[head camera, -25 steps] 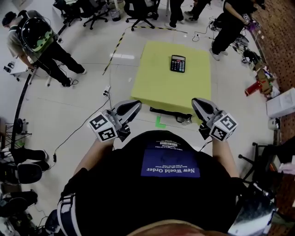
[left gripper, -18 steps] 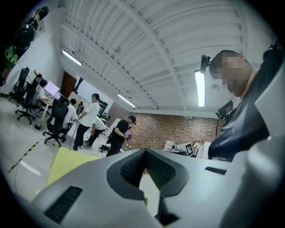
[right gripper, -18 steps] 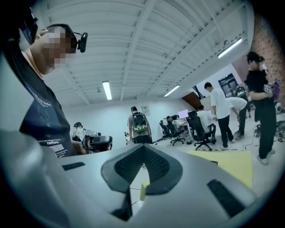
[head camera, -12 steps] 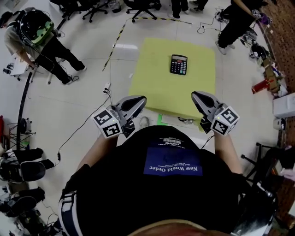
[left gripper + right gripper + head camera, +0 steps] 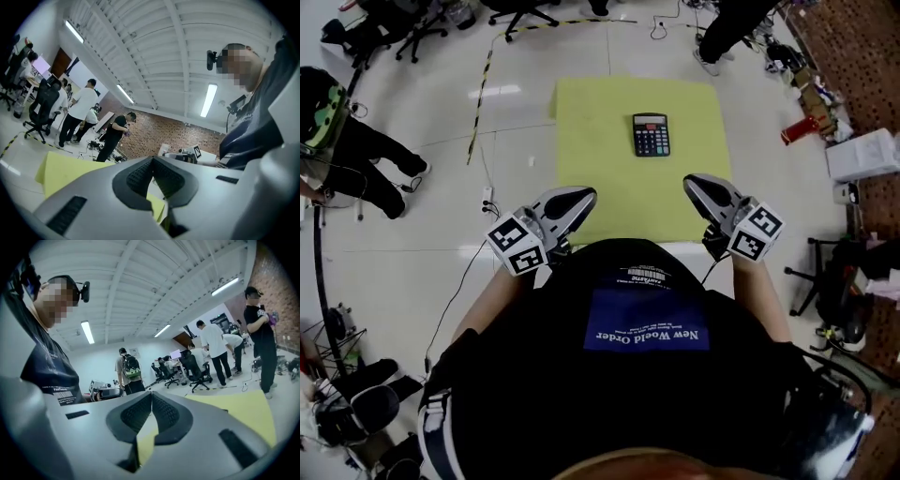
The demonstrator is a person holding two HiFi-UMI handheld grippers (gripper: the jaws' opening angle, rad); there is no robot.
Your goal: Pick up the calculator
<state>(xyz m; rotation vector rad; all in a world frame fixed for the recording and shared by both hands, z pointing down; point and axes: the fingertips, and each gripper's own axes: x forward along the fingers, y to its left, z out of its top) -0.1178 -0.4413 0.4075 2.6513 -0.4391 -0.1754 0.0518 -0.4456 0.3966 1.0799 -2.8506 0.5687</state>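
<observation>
A black calculator (image 5: 651, 134) lies flat on the yellow-green table (image 5: 600, 159), towards its far side and right of centre. My left gripper (image 5: 577, 196) hangs over the table's near left edge, jaws shut with nothing between them. Over the near right edge my right gripper (image 5: 697, 182) is also shut and empty. Both stay well short of the calculator, which shows in neither gripper view. The left gripper view has its shut tips (image 5: 152, 159) above a strip of yellow table (image 5: 61, 168); the right gripper view has shut tips (image 5: 151, 394) over the yellow top (image 5: 243, 408).
White floor surrounds the table. A striped tape line (image 5: 478, 94) and a cable with a plug (image 5: 486, 200) lie on the floor at left. A person (image 5: 356, 155) stands far left, office chairs (image 5: 520, 9) at the back, boxes and clutter (image 5: 858, 155) along the right.
The whole view has advanced toward the table: the table and calculator sit nearer and more centred. Both grippers have moved forward to its near edge, still shut.
</observation>
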